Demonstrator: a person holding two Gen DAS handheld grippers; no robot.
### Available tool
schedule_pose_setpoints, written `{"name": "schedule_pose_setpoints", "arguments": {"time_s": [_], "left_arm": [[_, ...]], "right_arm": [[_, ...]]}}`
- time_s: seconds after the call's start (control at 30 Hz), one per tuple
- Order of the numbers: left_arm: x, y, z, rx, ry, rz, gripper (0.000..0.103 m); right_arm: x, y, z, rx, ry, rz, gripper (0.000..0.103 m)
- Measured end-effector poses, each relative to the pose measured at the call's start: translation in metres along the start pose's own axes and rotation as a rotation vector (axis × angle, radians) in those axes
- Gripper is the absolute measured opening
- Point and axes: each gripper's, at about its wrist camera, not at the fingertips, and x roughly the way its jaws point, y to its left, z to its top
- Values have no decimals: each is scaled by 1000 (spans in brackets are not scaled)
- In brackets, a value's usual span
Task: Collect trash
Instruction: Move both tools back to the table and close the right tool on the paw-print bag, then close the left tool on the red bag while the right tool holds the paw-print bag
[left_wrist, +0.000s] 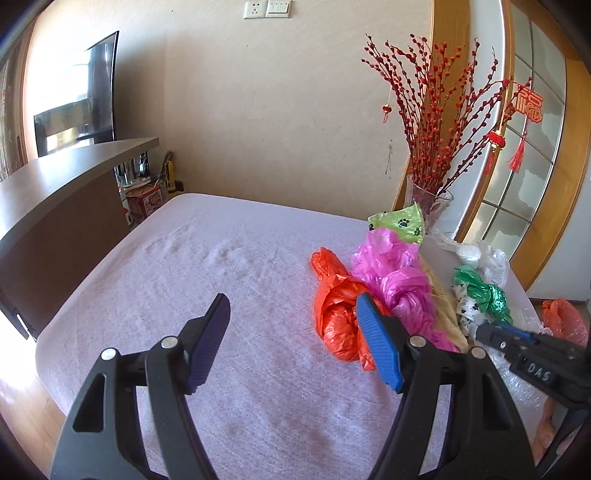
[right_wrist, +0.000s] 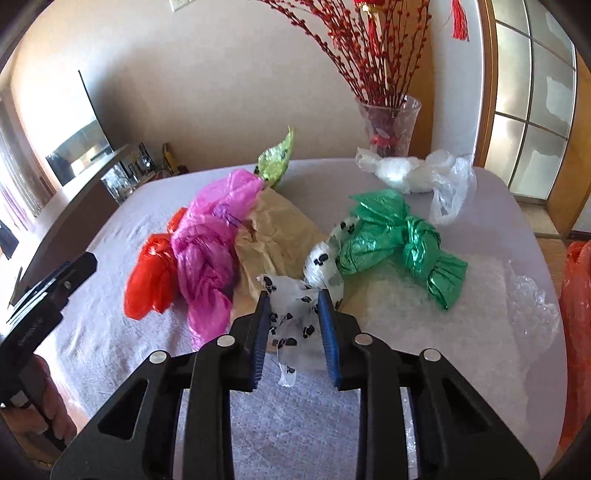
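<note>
Right wrist view: paw-print bag (right_wrist: 295, 314) pinched between right gripper (right_wrist: 294, 295) jaws; left gripper (left_wrist: 291, 308) jaws spread.

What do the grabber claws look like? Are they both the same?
Yes, they match. The left gripper and right gripper each have black plastic arms with triangle-shaped cut-outs, round silver pins at the joints, and two flat blue ribbed finger pads. A small white-lettered label sits on the right gripper's body. No cables or sleeves show.

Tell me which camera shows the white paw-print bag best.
The right wrist view: the white paw-print bag sits close, between the right gripper fingers. The left wrist view shows only a small part, beside the green bag.
</note>
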Motion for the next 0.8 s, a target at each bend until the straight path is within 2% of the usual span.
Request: {"name": "schedule_pose_setpoints", "arguments": {"time_s": [0.1,0.17,0.47,0.67,0.73,0.8], "left_arm": [[4,-2,-1,12,7,-6,70],[8,-7,-1,23,16,-16,70],[27,-33,-2,83,71,-65,65],[40,-48,-6,107,117,-75,59],[44,-53,-7,128,128,-64,53],[49,-57,-9,145,146,-52,40]], "right_arm": [[4,-7,-8,8,32,-20,8],[2,-10,-12,8,32,-21,5],[-42,-14,-14,27,-77,23,4],[-49,-13,-14,18,-89,13,4],[-48,-14,-15,20,-85,12,4],[-46,-15,-15,24,-81,13,4]]}}
